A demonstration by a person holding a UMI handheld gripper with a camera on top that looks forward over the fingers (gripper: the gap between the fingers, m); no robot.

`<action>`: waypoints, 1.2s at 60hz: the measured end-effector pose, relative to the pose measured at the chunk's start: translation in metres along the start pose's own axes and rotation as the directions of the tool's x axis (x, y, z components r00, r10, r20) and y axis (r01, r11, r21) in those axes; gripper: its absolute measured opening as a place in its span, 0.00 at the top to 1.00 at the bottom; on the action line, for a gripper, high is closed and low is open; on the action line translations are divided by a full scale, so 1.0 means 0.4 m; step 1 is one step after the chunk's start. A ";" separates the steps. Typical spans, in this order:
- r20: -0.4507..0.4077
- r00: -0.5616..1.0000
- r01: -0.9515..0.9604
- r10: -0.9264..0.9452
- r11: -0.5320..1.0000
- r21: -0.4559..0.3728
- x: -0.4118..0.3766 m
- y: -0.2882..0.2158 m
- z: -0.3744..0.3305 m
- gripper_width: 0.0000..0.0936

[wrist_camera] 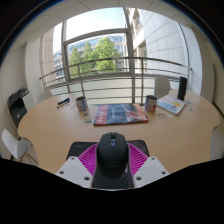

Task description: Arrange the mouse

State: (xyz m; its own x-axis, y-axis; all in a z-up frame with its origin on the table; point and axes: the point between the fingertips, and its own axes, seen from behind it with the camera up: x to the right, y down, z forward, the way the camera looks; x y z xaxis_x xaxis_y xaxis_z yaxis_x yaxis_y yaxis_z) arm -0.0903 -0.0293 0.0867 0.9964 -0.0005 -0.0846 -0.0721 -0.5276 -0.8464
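Note:
A black computer mouse (112,155) sits between my gripper's (112,172) two fingers, its scroll wheel pointing away from me. Both pink pads (89,157) press against its sides, so the gripper is shut on it. The mouse's rear end is hidden low between the fingers. A dark flat mat (78,146) shows just behind the fingers, at the near edge of the round wooden table (50,125). I cannot tell whether the mouse rests on it or is lifted.
Beyond the fingers, a colourful rectangular pad (120,114) lies mid-table. Two dark cups (82,103) (151,102) flank it. Books (172,104) and a black speaker (182,88) are at the far right, and a black chair (18,105) at the left. A window with a railing lies behind.

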 end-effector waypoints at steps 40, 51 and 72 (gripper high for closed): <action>-0.112 0.989 0.095 -0.100 0.994 -0.046 -0.098 0.059 -0.236 0.10; -0.126 0.988 0.092 -0.092 0.996 -0.001 -0.135 0.030 -0.441 0.10; -0.147 0.986 0.081 -0.081 0.997 -0.007 -0.176 0.169 -0.714 0.10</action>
State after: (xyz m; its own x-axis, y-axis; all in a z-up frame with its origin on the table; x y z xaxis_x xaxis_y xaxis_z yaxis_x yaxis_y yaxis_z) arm -0.1528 -0.3076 0.1858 0.9946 -0.0823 0.0627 0.0094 -0.5315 -0.8470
